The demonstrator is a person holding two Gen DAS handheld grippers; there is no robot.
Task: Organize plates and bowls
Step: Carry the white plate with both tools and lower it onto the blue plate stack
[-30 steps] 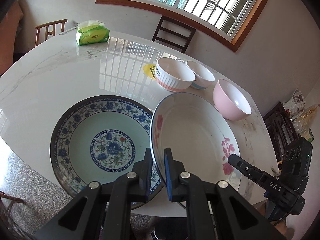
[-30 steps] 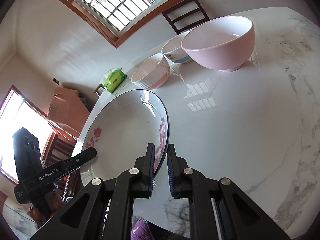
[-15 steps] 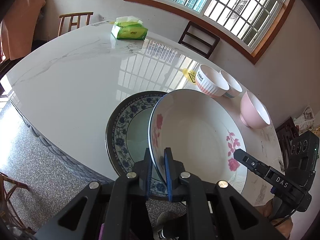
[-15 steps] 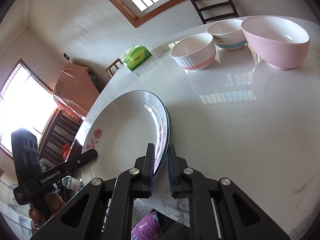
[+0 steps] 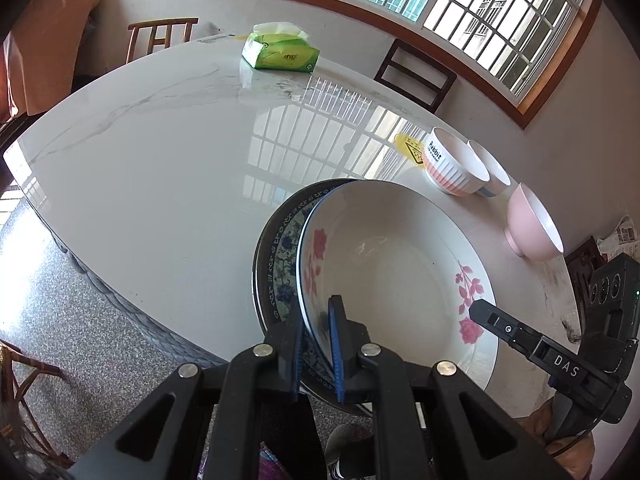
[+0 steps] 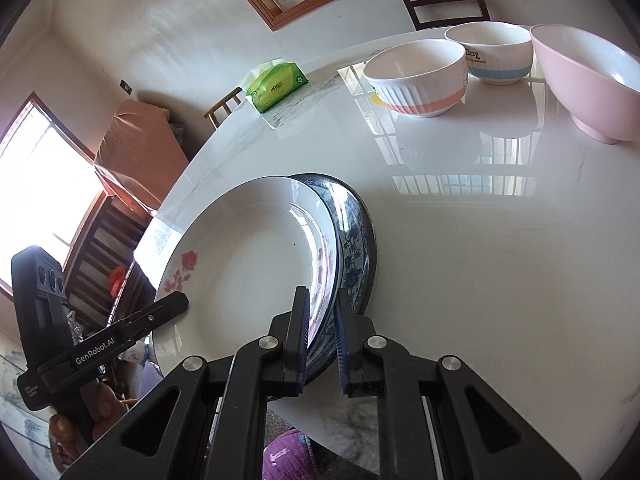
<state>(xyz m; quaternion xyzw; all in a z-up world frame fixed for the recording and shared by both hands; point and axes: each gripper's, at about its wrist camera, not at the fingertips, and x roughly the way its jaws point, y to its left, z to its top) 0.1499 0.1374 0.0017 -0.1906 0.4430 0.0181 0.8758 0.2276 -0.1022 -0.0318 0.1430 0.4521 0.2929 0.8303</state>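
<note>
Two grippers held one white plate with pink roses [image 5: 400, 276] from opposite edges, over the near part of the marble bench [image 5: 160, 152]. The left gripper [image 5: 318, 344] pinched the rim at about 6 o'clock in the left wrist view, its blue-padded fingers [image 5: 335, 344] pressed together on the edge. The right gripper [image 6: 322, 340] clamped the opposite rim, its fingers [image 6: 301, 336] likewise closed on it. In the left view the right gripper's body showed at 4 o'clock, marked "DAS"; in the right view the left one appeared at 8 o'clock, marked "GenRobot.AI".

The rose plate lay almost wholly over a blue-and-white patterned plate [image 5: 280, 256], of which only a crescent showed at 9 o'clock; whether the two touched could not be told.

Beyond, toward 2 o'clock in the left view, stood three bowls in a row: a ribbed white bowl with a pink band [image 5: 452, 168] reading "Rabbit", a white bowl with a blue band [image 6: 492, 54] reading "Dog", and a plain pink bowl [image 5: 534, 228]. A yellow triangle sticker [image 5: 410, 148] lay just beside the ribbed bowl.

At 12 o'clock, on the far side of the bench, sat a green tissue pack [image 5: 280, 54], its print too small to read. Wooden chairs [image 5: 416, 74] stood behind, under a barred window [image 5: 440, 4].
</note>
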